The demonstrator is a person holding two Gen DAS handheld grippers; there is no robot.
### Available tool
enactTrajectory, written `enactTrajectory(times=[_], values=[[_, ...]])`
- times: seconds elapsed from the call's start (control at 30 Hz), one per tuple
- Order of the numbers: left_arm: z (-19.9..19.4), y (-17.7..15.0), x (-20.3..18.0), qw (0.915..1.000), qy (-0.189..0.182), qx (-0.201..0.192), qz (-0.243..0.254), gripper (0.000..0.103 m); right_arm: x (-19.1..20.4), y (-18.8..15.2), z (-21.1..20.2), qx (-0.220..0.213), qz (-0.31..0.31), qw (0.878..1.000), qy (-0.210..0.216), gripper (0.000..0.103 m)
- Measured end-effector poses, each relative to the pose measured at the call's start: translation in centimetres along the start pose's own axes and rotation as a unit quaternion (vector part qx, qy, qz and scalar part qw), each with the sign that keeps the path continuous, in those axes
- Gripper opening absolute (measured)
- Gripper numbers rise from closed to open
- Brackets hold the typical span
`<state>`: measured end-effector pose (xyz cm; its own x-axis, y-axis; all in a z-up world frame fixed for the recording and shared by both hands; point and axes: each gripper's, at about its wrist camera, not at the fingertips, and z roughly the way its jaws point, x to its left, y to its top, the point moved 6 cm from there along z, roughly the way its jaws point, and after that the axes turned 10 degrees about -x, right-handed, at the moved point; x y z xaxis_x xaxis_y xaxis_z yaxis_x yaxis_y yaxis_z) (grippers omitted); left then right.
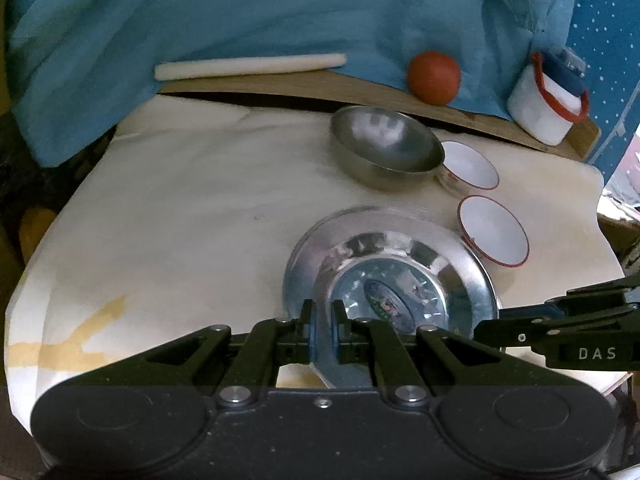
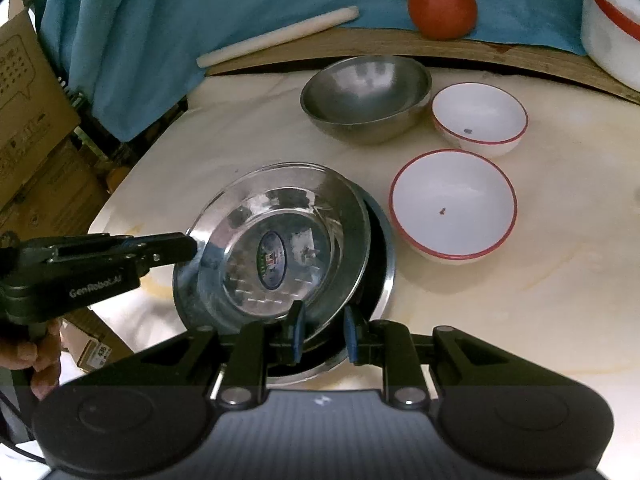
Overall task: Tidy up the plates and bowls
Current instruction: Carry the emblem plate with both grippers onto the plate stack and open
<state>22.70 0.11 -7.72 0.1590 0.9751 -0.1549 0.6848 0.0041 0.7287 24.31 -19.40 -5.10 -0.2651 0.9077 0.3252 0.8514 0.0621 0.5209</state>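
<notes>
Two steel plates lie stacked at the table's near side. The upper steel plate (image 2: pixel 248 216) (image 1: pixel 400 248), with an oval sticker in its middle, is tilted above the lower plate (image 2: pixel 386 264). My left gripper (image 1: pixel 323 308) (image 2: pixel 192 246) is shut on the upper plate's rim. My right gripper (image 2: pixel 322 314) (image 1: pixel 494 320) holds the opposite rim between its narrowly spaced pads. A steel bowl (image 2: pixel 364 96) (image 1: pixel 384 148) and two white bowls with red rims (image 2: pixel 480 116) (image 2: pixel 452 204) stand beyond the plates.
On a wooden board (image 1: pixel 360 88) at the back, against blue cloth, lie a white rolling pin (image 1: pixel 248 66), a red ball-like fruit (image 1: pixel 434 78) and a white lidded pot (image 1: pixel 544 104). Cardboard boxes (image 2: pixel 32 100) stand off the table's left edge. A hand (image 2: pixel 40 360) grips the left tool.
</notes>
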Motion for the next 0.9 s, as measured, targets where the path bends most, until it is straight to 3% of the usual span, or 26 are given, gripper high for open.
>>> enactTrajectory(times=[0.5,0.63,0.8,0.9], values=[[-0.2,0.8,0.9,1.0,0.0,-0.007,-0.007,0.02,-0.1,0.2,-0.7,-0.006,0.003,1.0,-0.008,0.032],[-0.2,1.3,1.4,0.9999,0.0,-0.013,-0.009,0.038,-0.2,0.5,-1.2,-0.013,0.002,1.0,-0.009,0.047],[0.1,2.3,2.0,0.9996,0.004,-0.025,-0.015,0.072,-0.4,1.2,-1.5,-0.03,0.004,0.999,-0.015,0.064],[0.4,3.0,2.3,0.9993,0.006,-0.032,-0.017,0.084,-0.7,1.7,-1.7,-0.043,0.01,0.999,-0.019,0.079]])
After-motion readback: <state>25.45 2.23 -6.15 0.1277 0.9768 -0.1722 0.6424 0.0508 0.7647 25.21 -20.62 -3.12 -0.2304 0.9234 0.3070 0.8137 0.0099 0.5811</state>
